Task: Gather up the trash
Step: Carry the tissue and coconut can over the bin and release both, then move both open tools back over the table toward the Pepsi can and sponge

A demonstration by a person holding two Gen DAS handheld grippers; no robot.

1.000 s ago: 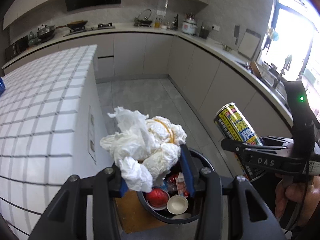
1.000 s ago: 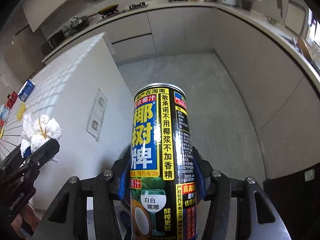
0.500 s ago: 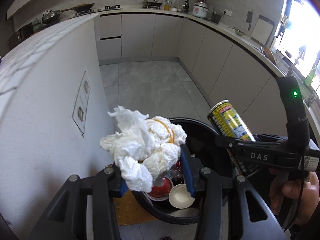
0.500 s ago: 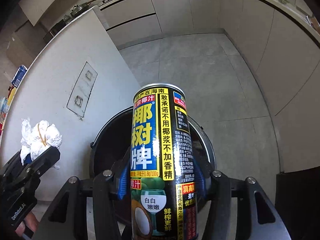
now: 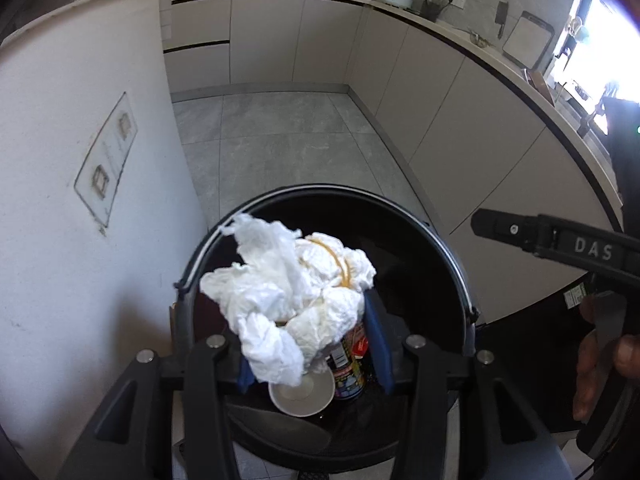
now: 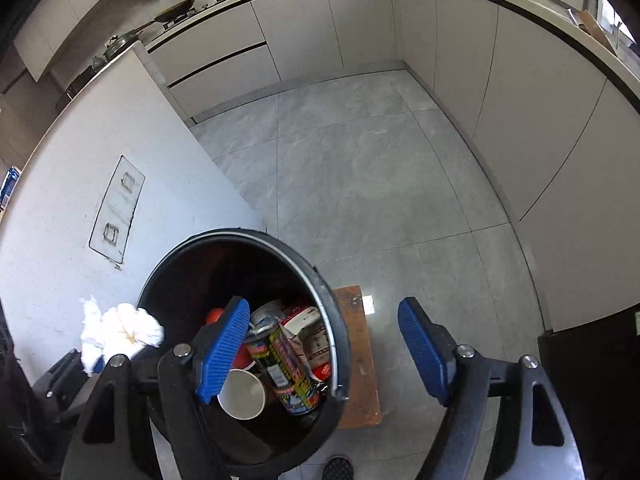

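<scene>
My left gripper (image 5: pixel 308 344) is shut on a crumpled white tissue wad (image 5: pixel 292 296) and holds it over the open black trash bin (image 5: pixel 460 272). My right gripper (image 6: pixel 328 344) is open and empty above the bin's right rim (image 6: pixel 336 344). The yellow and black drink can (image 6: pixel 284 364) lies inside the bin among a paper cup (image 6: pixel 242 396) and other trash; it also shows in the left wrist view (image 5: pixel 352 364). The tissue wad (image 6: pixel 120 332) shows at the left in the right wrist view.
A white island wall (image 5: pixel 80 200) with sockets stands just left of the bin. A brown board (image 6: pixel 360 360) lies on the grey floor under the bin. Cabinets (image 6: pixel 560 140) run along the right and back.
My right gripper opened and the drink can dropped into the bin. Both grippers moved lower and closer over the bin. The tissue stays gripped in the left.
</scene>
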